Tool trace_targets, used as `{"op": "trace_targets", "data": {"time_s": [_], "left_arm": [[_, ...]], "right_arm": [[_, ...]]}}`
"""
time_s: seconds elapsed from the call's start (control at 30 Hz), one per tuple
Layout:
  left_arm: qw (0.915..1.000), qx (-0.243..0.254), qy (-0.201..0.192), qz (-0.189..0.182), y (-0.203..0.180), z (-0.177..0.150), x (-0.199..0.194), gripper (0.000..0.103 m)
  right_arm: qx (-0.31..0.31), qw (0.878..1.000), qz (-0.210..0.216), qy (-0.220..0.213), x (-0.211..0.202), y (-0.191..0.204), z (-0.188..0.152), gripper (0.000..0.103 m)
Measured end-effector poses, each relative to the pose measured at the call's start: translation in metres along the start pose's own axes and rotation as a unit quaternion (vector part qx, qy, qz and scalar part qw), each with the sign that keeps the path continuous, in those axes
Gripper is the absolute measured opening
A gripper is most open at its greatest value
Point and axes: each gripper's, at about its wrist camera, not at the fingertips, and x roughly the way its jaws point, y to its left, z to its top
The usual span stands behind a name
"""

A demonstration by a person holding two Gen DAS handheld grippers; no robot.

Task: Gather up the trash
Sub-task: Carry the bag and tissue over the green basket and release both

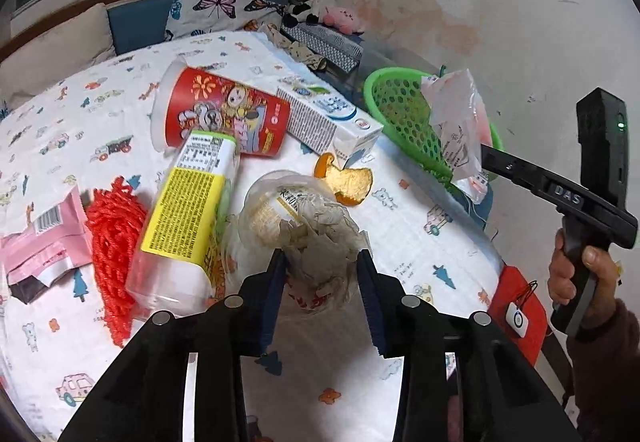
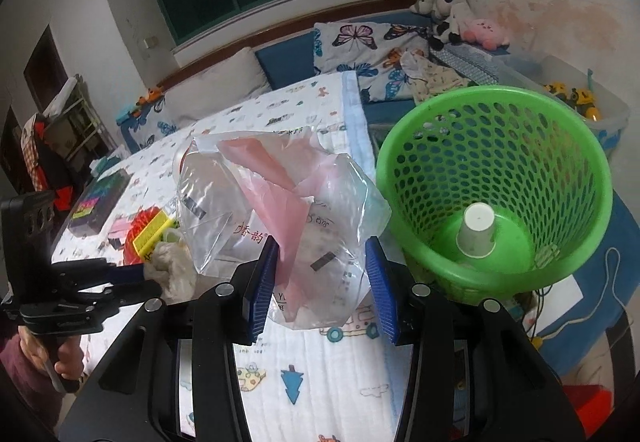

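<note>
Green basket with paper cup; right gripper clasping plastic bag, left gripper tissue.

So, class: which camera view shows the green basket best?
The right wrist view: the basket shows whole, down to the paper cup inside. The left wrist view shows only part of its rim and wall, behind the plastic bag.

glossy clear plastic bag; perforated green plastic basket; crumpled paper tissue.
</note>
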Motion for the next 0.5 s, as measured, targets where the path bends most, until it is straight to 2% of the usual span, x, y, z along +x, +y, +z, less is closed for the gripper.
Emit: {"op": "trace_targets", "data": {"time_s": [0.23,0.5], "left_arm": [[0.9994,0.012,-0.018,-0.027,-0.015,0.017,-0.020,0.036],[0.9977,0.035,-0.031,-0.049,-0.047,0.064,-0.007,0.036]], "right_arm": [[0.015,0.999,-0.040,-0.017,-0.008,-0.029,0.016,0.045],[0.039,0.994,-0.098,-0.016,-0.001,-0.073,0.028,0.047]]}}
